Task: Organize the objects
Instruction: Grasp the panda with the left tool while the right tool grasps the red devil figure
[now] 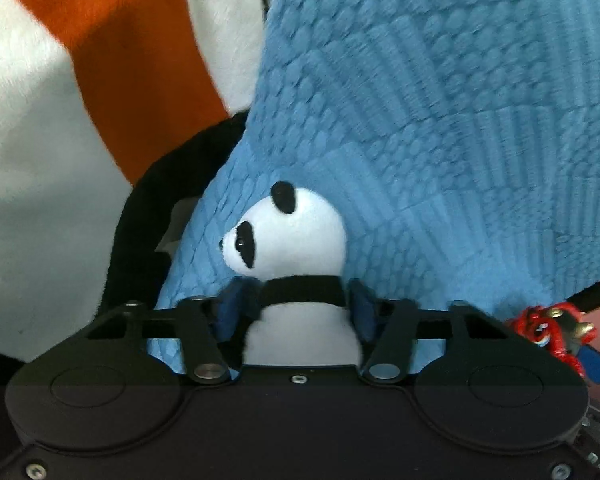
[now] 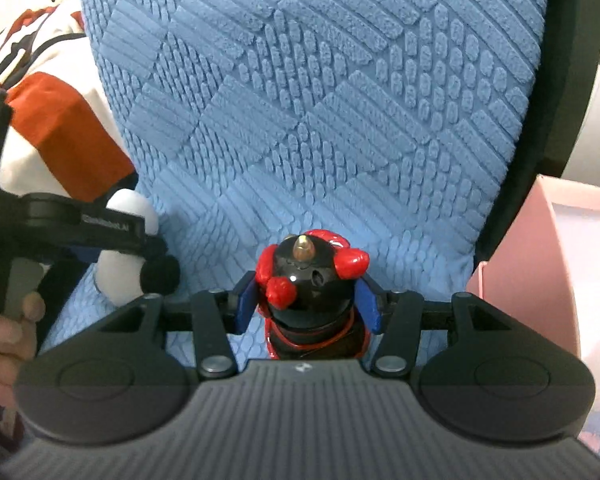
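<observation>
My left gripper is shut on a small panda plush, its blue pads pressing the black band of its body; the head faces left. My right gripper is shut on a black and red figurine with a small gold tip on top. Both are held just above a blue textured cushion with a black rim. The figurine also shows at the right edge of the left wrist view. The panda and left gripper show at the left of the right wrist view.
A white and orange plush fabric lies left of the cushion. A pink box stands at the right of the cushion. A person's hand holds the left gripper.
</observation>
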